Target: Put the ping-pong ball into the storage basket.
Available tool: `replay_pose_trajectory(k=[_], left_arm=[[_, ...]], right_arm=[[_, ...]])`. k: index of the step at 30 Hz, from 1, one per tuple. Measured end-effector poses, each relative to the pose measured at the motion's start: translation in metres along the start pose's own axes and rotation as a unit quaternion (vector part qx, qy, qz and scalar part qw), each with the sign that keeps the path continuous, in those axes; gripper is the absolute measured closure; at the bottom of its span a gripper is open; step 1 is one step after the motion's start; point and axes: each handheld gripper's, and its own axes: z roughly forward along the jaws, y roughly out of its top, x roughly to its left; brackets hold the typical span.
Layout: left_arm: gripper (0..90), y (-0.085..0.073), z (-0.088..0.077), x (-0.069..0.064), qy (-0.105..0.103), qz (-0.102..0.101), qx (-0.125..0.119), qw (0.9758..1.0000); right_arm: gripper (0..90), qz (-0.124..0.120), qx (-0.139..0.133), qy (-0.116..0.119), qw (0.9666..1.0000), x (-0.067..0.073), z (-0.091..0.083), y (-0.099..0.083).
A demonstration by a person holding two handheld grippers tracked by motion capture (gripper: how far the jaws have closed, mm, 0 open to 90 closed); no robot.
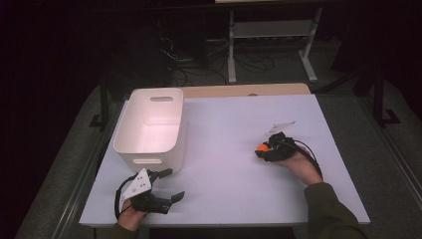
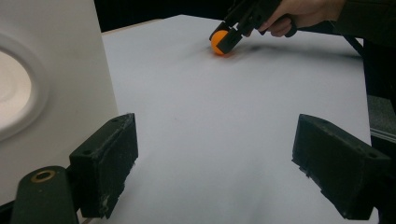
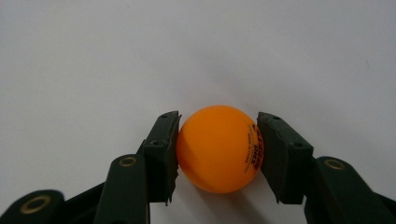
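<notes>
The table (image 1: pixel 224 164) carries a plain white top, bare apart from two items.

The white bin (image 1: pixel 152 130) stands upright at the left of the table, open upward, with an oval handle slot in its end walls. The visible part of its interior holds nothing; the near inside corner is hidden by the rim.

The left gripper (image 1: pixel 166 185) rests low at the near left edge, just in front of the bin. Its jaws stand spread wide with only bare table top between them. It holds nothing.

The right gripper (image 3: pixel 218 154) is at the right side of the table, well apart from the bin. Its jaws pinch the orange ball (image 3: pixel 219 148), one pad on each side at about its widest line. The ball sits at or just above the table surface; contact with the top cannot be told.

Judgement on handling: the ball looks like a table-tennis ball, so very light, hollow, smooth and thin-walled. It would likely slip or pop out under an off-centre squeeze and dent under a hard one. The present hold across the middle appears the sound one.
</notes>
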Motion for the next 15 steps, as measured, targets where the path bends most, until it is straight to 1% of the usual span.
replay_pose_trajectory(k=[2, 15], left_arm=[[14.1, 0.0000, 0.0001, -0.0001, 0.000, -0.001, 0.000, 1.0000], [14.1, 0.0000, 0.0001, -0.0001, 0.000, 0.000, 0.001, 1.0000]], right_arm=[[49.5, 0.003, -0.002, 0.000, 1.0000, 0.0004, -0.0011, 0.0007], [49.6, -0.002, -0.015, 0.003, 0.9999, 0.0049, -0.0083, 0.0073]])
